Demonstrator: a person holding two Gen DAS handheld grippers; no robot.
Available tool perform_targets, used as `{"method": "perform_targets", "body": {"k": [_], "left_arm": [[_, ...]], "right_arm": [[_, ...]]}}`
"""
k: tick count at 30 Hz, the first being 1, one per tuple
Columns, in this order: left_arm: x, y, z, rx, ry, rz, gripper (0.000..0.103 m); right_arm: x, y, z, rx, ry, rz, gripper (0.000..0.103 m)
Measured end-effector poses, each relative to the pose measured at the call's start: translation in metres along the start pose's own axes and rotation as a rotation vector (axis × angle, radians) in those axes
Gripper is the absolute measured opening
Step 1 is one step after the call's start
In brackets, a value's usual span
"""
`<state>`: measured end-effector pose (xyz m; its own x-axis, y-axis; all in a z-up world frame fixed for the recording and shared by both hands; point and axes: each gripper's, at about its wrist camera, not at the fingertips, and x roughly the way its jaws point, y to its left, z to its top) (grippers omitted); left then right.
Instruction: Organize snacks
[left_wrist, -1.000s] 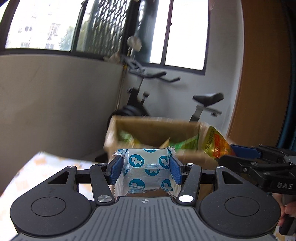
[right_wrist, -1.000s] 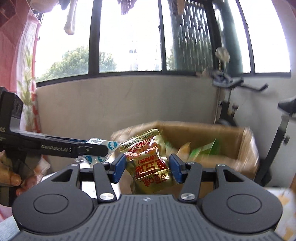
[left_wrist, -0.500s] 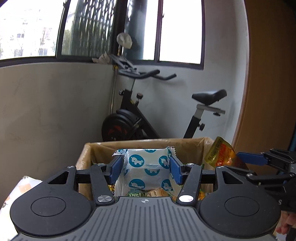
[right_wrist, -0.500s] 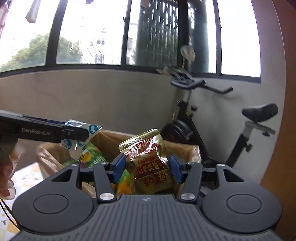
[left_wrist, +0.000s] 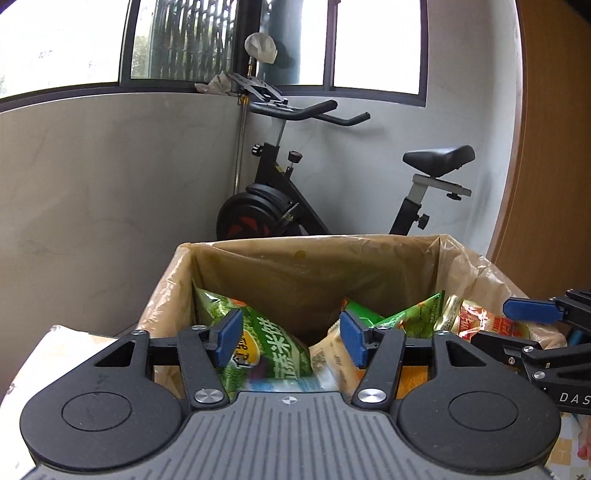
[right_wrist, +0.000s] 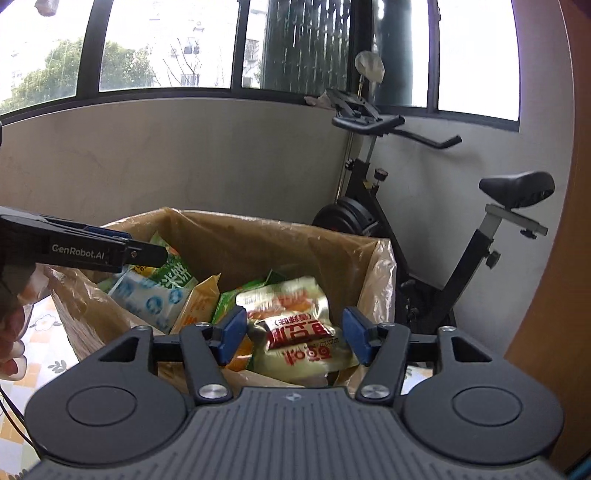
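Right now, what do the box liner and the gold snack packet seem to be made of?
Box liner: thin translucent plastic film, probably; it is wrinkled and shiny over brown walls that look like cardboard. Gold snack packet: glossy printed foil or plastic; it crinkles and reflects light.

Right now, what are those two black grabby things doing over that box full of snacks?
A person holds two black tongs with blue pads over a cardboard box lined with a plastic bag. The left tongs and right tongs are both opening, and nothing is pinched between either pair. A blurred yellow-and-red snack pouch sits just past the right tongs, above the pile. A white packet with blue circles lies among the green snack bags inside.
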<state>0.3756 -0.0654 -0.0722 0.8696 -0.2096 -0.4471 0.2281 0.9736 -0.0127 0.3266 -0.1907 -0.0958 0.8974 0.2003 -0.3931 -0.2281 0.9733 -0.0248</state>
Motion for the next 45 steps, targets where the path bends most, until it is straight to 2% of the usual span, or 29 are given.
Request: {"method": "perform_targets", "body": {"k": [1,4,7,12,18,24,28,32,39,45], "left_arm": [[-0.001,0.0,0.0,0.0,-0.006,0.005,0.074],[-0.007,0.004,0.001,-0.004,-0.023,0.008,0.086],[-0.013,0.005,0.003,-0.002,-0.026,0.009,0.092],[-0.027,0.006,0.008,0.023,-0.036,0.061,0.095],[-0.047,0.014,0.011,-0.011,-0.049,0.111,0.097],[-0.07,0.019,0.013,-0.04,-0.057,0.148,0.098],[-0.087,0.021,0.013,-0.049,-0.07,0.186,0.098],[-0.107,0.014,0.011,0.014,-0.094,0.209,0.098],[-0.145,0.005,0.003,0.046,-0.114,0.239,0.098],[-0.164,0.008,-0.002,-0.026,-0.113,0.185,0.098]], "right_arm": [[0.0,0.0,0.0,-0.001,0.0,-0.002,0.062],[0.0,0.001,0.002,0.003,0.008,-0.011,0.063],[-0.003,0.0,0.005,0.012,0.013,-0.016,0.069],[-0.013,0.003,0.015,0.029,0.0,-0.031,0.088],[-0.029,0.009,0.026,0.072,-0.022,-0.031,0.103],[-0.044,0.019,0.032,0.134,-0.023,-0.093,0.103],[-0.059,0.026,0.033,0.137,-0.022,-0.06,0.103],[-0.078,0.029,0.036,0.171,-0.047,-0.026,0.103],[-0.114,0.037,0.041,0.222,-0.065,-0.028,0.103],[-0.141,0.045,0.038,0.245,-0.094,-0.027,0.103]]}}
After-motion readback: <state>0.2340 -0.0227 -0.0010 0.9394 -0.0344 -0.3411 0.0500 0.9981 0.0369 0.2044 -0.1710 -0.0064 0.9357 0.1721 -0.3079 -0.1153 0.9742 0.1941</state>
